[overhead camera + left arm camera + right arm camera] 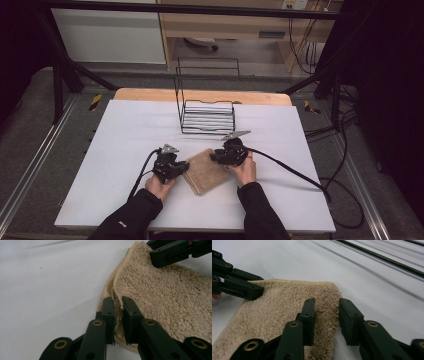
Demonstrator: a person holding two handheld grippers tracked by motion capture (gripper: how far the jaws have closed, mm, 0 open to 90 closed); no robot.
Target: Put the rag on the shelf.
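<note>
The white worktop (125,150) carries a black wire rack (207,117) well beyond both hand-held grippers, and a folded tan terry towel (205,171) lying flat between them. The left hand-held gripper (176,169) is at the towel's left edge, the right hand-held gripper (216,156) at its far right corner.

The left hand-held gripper (118,312) is nearly closed, pinching a raised ridge of the towel's hemmed edge (160,297). The right hand-held gripper (326,315) has its jaws partly apart, straddling the towel's corner (294,305): the pile stands between them, but a gap shows beside the right-hand jaw, so I judge it not yet clamped.

The main risk is an uneven hold. If the hands lift now, the right corner may slip free and the towel would hang from the left pinch alone. The left pinch looks thin too; it may have caught just the top layer, so the fold could fall open. A jaw dragged low could also snag the white cover.

The high view gives the layout, the rack, and both forearms. The left gripper view reveals the pinched ridge and the other gripper's tip (172,252) on the far corner. The right gripper view exposes the gap at its own jaws and the rack's wires (387,258) beyond.
</note>
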